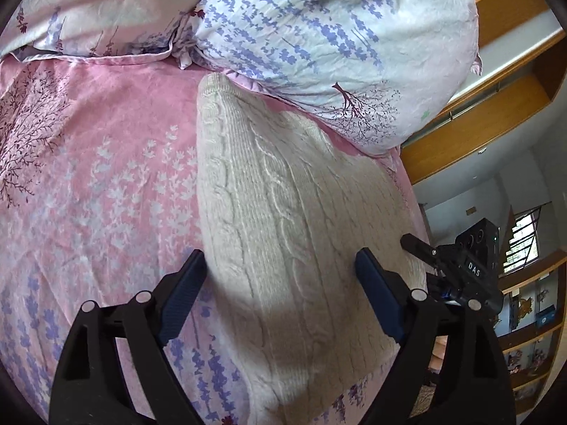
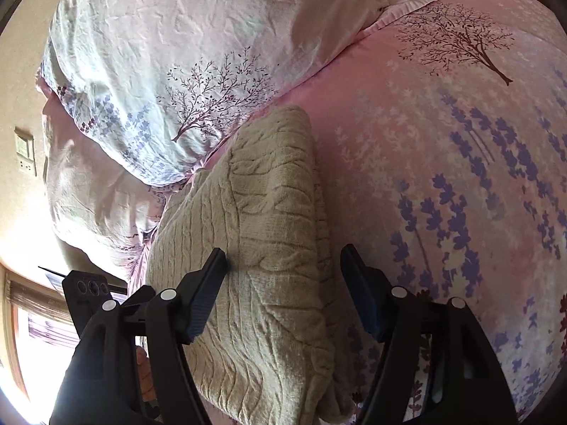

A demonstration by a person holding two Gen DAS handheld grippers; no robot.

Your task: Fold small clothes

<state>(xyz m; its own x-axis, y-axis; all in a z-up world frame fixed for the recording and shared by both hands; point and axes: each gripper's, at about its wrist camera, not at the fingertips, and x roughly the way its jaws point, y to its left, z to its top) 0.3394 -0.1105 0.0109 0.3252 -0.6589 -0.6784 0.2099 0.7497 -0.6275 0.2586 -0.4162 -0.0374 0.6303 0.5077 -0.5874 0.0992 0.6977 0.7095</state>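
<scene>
A cream cable-knit sweater (image 1: 283, 212) lies folded into a long strip on the pink floral bedsheet (image 1: 106, 177); it also shows in the right wrist view (image 2: 269, 248). My left gripper (image 1: 280, 265) is open, its blue-padded fingers (image 1: 184, 290) spread on either side of the sweater's near end. My right gripper (image 2: 283, 258) is open too, its fingers (image 2: 209, 283) straddling the sweater's other end. The right gripper's body (image 1: 467, 276) shows at the right of the left wrist view. Neither gripper holds the fabric.
A floral pillow (image 1: 319, 35) lies against the sweater's far end, seen also in the right wrist view (image 2: 159, 71). A second pillow (image 1: 88, 10) sits at the back left. Wooden shelving (image 1: 496, 124) and a wall with a switch plate (image 2: 24, 152) border the bed.
</scene>
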